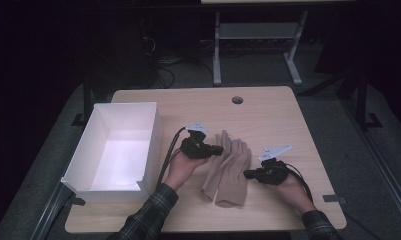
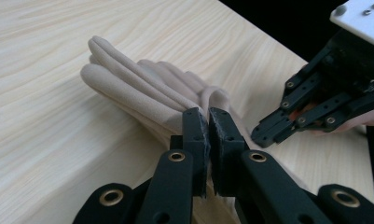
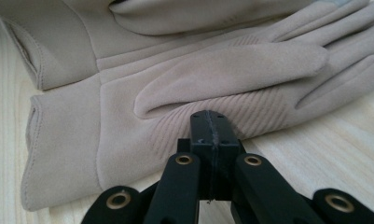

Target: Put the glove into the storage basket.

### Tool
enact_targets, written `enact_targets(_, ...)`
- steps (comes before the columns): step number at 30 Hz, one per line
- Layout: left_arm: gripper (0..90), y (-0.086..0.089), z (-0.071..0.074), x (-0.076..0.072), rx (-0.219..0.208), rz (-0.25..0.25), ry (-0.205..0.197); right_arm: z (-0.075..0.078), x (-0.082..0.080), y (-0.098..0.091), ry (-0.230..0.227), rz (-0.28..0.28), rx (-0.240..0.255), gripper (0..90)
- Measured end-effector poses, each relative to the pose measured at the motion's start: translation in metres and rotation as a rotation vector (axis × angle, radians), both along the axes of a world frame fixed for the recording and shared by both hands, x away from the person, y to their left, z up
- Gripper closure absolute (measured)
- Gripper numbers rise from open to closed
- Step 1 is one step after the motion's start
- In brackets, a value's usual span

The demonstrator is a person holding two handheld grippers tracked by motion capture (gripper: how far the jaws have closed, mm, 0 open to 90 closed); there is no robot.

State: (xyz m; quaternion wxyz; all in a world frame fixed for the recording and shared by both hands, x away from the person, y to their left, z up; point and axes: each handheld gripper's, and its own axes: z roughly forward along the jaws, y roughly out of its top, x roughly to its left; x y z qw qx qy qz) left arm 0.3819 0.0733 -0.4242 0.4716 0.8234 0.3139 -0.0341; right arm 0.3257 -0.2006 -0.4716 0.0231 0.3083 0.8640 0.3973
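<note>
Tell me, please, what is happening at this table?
A person is working on a pair of beige gloves lying stacked on the table, a gripper in each hand. The left gripper is at the finger end, its jaws all but shut at the gloves' edge; whether they pinch fabric is unclear. The right gripper has its jaws shut, their tip against the lower glove's side. A white box stands open on the left.

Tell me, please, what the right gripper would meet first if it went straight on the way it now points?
Most likely the beige gloves: the shut right gripper points at the lower glove's palm side, just below its thumb.
</note>
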Motion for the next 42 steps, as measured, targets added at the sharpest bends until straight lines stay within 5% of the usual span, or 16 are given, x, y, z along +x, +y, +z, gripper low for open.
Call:
enact_targets(23,85.8,-0.046,-0.016,-0.007,0.035,-0.106,0.022,-0.001,0.002,0.02,-0.006,0.029,0.001,90.0)
enact_targets(33,85.4,-0.058,-0.023,-0.008,0.031,-0.109,0.04,-0.003,0.001,0.018,-0.001,0.021,0.018,90.0)
enact_targets(38,80.7,-0.059,-0.019,-0.011,0.019,-0.117,0.013,0.0,0.0,0.015,-0.01,0.023,0.005,86.1)
enact_targets(42,80.0,-0.056,-0.009,-0.017,0.015,-0.126,-0.011,0.008,-0.002,-0.003,-0.05,-0.028,0.021,78.9)
